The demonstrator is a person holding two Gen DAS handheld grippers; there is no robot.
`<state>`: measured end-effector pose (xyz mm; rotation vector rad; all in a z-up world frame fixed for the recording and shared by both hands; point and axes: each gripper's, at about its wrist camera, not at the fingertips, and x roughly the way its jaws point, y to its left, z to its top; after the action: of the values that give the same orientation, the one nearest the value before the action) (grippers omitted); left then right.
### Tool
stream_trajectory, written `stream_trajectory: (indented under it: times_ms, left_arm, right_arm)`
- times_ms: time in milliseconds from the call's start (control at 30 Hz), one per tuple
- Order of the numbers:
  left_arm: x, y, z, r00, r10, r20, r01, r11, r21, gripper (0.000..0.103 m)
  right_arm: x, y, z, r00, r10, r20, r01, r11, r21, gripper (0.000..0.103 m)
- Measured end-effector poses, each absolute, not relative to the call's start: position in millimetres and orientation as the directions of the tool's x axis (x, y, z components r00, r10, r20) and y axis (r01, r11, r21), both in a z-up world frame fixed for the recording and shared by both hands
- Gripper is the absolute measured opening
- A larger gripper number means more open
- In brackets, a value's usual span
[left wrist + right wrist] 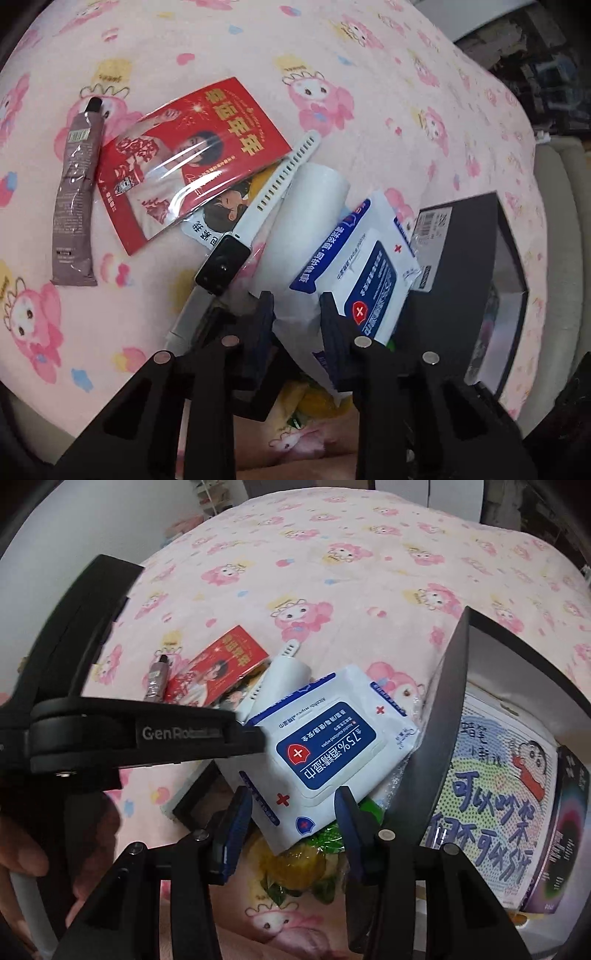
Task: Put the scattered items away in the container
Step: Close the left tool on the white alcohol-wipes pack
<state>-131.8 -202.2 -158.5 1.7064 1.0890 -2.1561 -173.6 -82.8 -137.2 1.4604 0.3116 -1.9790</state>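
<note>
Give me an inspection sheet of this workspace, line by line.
Surface: pink cartoon-print bedspread.
Job's things: wipes pack tilted atop a white roll; white watch; red card; brown tube lying apart.
Container: black box, printed packets inside.
Clutter: green-yellow wrapper under the pack.
Grippers: left gripper open around the pack's edge; right gripper open.
Cables: nothing seen.
Surroundings: dark clutter beyond the bed.

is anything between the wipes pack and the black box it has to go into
Nothing visible blocks it. The wipes pack lies right beside the black box, its corner by the box's near wall, so that wall is the only thing to lift over. The left gripper straddles the pack's edge; the right gripper hangs open over it.
</note>
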Motion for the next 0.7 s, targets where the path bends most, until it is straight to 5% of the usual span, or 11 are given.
stream_trajectory:
  times_ms: [533,633,700]
  left_arm:
    - [-140.9,-284.0,-170.5,-0.56,0.206,-0.803,0.663,-0.47,-0.583,0.006]
    - [-121.7,-288.2,-165.4,-0.544,0.253,-0.8,0.657,-0.464,-0.594,0.02]
    - [-120.0,-281.6,-164.0,-0.528,0.27,-0.805,0.644,-0.491,-0.587,0.043]
  right_arm:
    - [-170.8,-84.3,-113.5,-0.223,-0.405,-0.887,0.63,-0.754,0.186,0.042]
    - [-186.9,-84.8,-113.8,-0.25,-0.375,-0.893,0.602,-0.782,0.16,0.042]
    - [-191.4,-87.1,-122.1,-0.215,-0.359,-0.908,0.588,-0.79,0.173,0.042]
